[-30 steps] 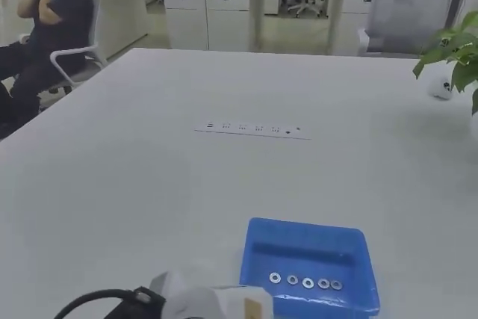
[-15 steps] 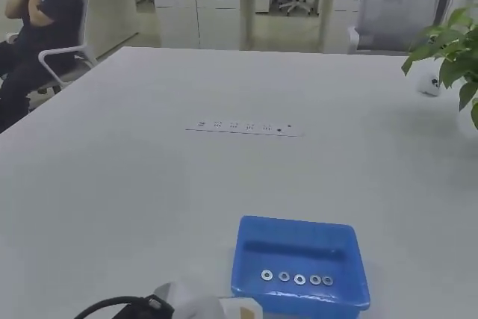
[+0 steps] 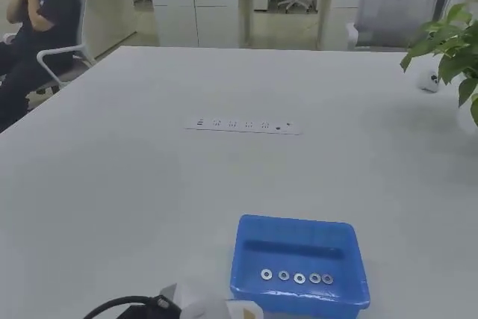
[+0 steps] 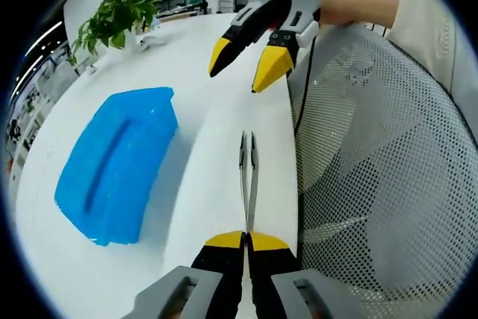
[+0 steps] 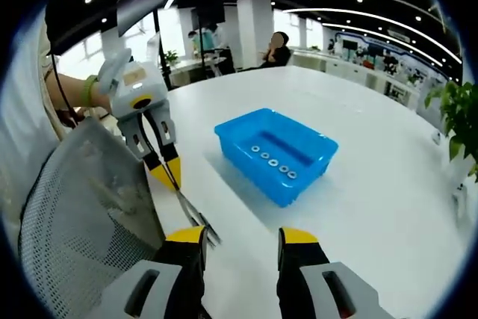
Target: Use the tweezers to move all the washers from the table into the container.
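Observation:
A blue container [image 3: 299,224] stands near the table's front edge, with several washers [image 3: 299,278] in a row inside it. My left gripper [image 4: 245,240] is shut on the metal tweezers [image 4: 247,177], which point forward along the table edge, to the right of the container [image 4: 112,162]. My right gripper [image 5: 243,235] is open and holds nothing. It faces the container [image 5: 250,166] and its washers [image 5: 272,162]. The left gripper [image 5: 163,173] with the tweezers [image 5: 190,211] is just left of it. The right gripper [image 4: 239,72] hangs beyond the tweezer tips. A gripper's white body [image 3: 205,305] sits at the bottom edge.
A flush power strip [image 3: 246,125] lies mid-table. A potted plant [image 3: 452,42] and a small white object [image 3: 429,80] are at the far right. A person [image 3: 37,28] sits at the far left. A mesh chair back [image 4: 373,169] is close to both grippers.
The head camera has shifted a little, so the container sits slightly left and higher. The gripper body has dropped lower at the bottom edge. The washers and container have not moved.

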The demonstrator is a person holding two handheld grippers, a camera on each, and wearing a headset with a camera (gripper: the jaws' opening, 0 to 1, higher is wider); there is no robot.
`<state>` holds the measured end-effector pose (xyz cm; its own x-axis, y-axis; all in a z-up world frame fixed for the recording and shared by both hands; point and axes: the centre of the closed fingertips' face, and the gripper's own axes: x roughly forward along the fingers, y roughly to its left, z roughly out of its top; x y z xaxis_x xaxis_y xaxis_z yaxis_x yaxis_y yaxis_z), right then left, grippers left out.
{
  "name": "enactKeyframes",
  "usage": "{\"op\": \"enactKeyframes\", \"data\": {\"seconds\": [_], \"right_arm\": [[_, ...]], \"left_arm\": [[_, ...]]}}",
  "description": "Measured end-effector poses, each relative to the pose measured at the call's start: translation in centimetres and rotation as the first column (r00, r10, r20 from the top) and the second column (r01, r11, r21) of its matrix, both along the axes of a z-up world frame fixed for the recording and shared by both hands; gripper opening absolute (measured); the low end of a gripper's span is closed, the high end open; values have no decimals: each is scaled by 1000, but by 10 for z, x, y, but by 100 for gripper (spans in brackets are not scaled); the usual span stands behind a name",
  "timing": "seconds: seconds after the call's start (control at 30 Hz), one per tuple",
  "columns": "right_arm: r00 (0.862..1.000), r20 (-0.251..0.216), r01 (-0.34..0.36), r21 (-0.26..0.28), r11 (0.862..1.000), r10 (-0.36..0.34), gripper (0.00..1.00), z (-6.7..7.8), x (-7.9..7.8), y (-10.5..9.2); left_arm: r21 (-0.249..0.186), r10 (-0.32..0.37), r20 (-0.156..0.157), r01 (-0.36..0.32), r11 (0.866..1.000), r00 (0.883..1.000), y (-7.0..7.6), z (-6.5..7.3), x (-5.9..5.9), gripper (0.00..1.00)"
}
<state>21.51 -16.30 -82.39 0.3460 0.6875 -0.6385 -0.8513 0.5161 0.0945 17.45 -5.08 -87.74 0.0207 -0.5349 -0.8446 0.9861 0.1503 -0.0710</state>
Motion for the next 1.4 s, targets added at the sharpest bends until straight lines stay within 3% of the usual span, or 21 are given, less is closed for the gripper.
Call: {"op": "enactKeyframes", "data": {"seconds": [0.07,0.33,0.4,0.43,0.5,0.57,0.63,0.77,0.83,0.93,1.0,1.07,1.1,1.17,1.2,1.3,1.4], "right_arm": [[1000,-12,24,21,999,-24,34,2,2,-2],[1000,-8,29,13,999,-29,34,1,3,-2],[1000,-8,25,10,1000,-25,33,1,2,-2],[1000,-7,24,9,1000,-24,33,0,2,-3],[1000,-2,26,11,1000,-26,33,1,3,-3],[1000,-2,27,15,1000,-27,33,2,3,-3],[1000,-5,28,16,999,-28,33,2,3,-3],[1000,-27,16,22,1000,-16,34,-1,0,-1],[999,-45,3,31,1000,-2,35,-2,-3,2],[998,-59,-16,35,999,18,37,-4,-8,6],[998,-63,-18,27,999,19,40,-6,-8,7],[998,-58,-13,24,1000,14,45,-7,-7,6],[999,-54,-2,25,1000,3,48,-7,-5,5],[999,-43,17,31,999,-15,53,-5,-1,4],[999,-35,28,37,999,-27,55,-3,2,3],[996,14,88,98,991,-90,63,11,15,2],[990,53,125,148,981,-134,72,23,23,0]], "left_arm": [[-15,12,-22,-12,1000,1000,-1,0,-1,0],[-15,16,-32,-16,1000,999,0,1,1,0],[-19,47,-72,-48,999,996,0,1,0,0],[-33,58,-95,-61,998,994,-1,3,-1,5],[-46,80,-103,-85,995,991,-2,5,0,21],[-39,94,-78,-97,995,993,1,4,3,29],[-38,111,-75,-114,993,991,4,4,2,33],[-57,183,-87,-188,980,979,11,8,3,37],[-59,252,-111,-259,964,961,18,10,3,36],[-55,320,-101,-326,944,942,30,11,7,41],[-73,382,-74,-387,919,921,37,15,12,45],[-115,453,-76,-459,881,888,42,23,16,53],[-144,503,-74,-508,849,861,46,28,21,57],[-197,555,-79,-559,806,828,49,37,26,66],[-235,597,-85,-599,766,798,52,44,29,69],[-334,658,-78,-642,690,749,57,64,38,79],[-391,705,-17,-654,648,709,67,79,46,82]]}}
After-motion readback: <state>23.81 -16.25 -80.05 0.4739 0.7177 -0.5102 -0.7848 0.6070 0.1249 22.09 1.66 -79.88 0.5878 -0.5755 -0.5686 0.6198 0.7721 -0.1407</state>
